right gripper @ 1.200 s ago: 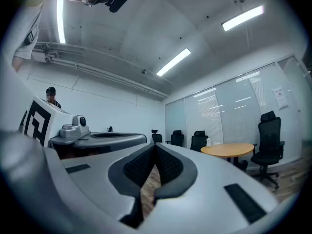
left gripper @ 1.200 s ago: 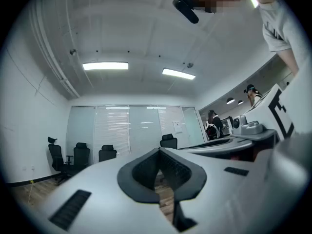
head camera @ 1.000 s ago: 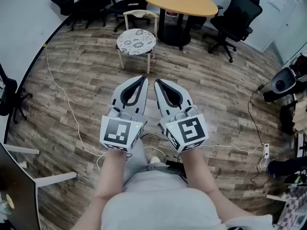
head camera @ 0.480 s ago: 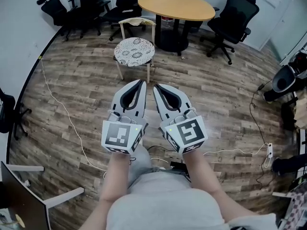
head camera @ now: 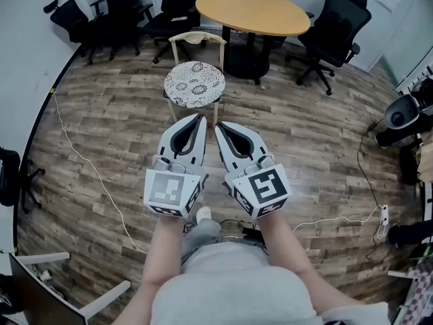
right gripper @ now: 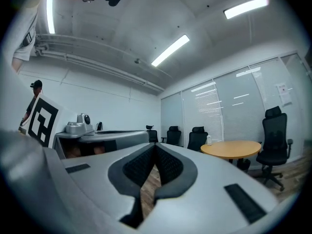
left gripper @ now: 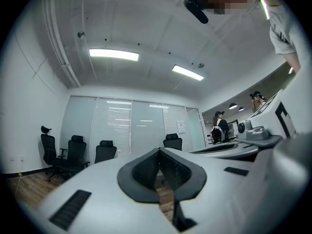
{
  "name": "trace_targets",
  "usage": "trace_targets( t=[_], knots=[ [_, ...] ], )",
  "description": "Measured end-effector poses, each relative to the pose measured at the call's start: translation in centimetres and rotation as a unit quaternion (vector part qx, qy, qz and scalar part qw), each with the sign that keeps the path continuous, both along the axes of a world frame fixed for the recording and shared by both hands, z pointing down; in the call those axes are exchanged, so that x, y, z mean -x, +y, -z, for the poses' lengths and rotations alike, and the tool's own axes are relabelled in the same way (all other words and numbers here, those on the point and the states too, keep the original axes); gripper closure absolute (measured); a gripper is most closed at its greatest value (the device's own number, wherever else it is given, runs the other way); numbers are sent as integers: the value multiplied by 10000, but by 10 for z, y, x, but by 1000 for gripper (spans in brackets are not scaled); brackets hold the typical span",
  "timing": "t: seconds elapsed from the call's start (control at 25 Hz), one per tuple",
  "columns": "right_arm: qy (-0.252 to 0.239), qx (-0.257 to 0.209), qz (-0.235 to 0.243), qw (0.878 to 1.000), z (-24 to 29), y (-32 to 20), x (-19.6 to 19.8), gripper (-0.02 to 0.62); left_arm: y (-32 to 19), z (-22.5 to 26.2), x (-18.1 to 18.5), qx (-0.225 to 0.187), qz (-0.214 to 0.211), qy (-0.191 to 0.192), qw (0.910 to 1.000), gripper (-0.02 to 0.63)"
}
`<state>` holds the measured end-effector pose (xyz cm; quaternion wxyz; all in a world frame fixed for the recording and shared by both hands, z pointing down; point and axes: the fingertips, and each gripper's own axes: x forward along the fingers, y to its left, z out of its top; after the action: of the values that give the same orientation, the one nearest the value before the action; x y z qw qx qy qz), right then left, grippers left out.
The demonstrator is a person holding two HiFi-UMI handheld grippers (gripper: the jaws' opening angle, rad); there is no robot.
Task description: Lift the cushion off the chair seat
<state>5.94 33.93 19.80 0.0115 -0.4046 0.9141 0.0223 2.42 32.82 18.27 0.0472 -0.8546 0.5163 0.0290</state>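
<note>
Office floor [head camera: 101, 134]: cushion [head camera: 195, 84] on chair [head camera: 197, 38] sits nearer than a second ago. Left gripper [head camera: 201, 118], right gripper [head camera: 218, 125]: jaws closed, empty, short of it.

Bright, even, from ceiling strip lights [left gripper: 113, 55]; soft shadows on wooden floor [head camera: 101, 127]. Strong fisheye bending at edges, dark corners in gripper views.
</note>
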Motion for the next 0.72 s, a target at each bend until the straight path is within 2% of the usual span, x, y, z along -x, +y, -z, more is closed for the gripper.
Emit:
trace_targets(
  t=[0.12, 0.28, 0.72],
  knots=[
    [-27, 44, -99, 9999, -1, -27, 17, 571, -29, -6, 24, 192, 20, 102, 9998, 604],
    [-46, 87, -272, 9996, -2, -57, 36, 569, -60, -7, 49, 243, -93, 203, 9995, 604],
    [26, 161, -397, 9991, -9, -88, 64, 569, -93, -5, 77, 135, -268, 340, 9990, 604]
  ],
)
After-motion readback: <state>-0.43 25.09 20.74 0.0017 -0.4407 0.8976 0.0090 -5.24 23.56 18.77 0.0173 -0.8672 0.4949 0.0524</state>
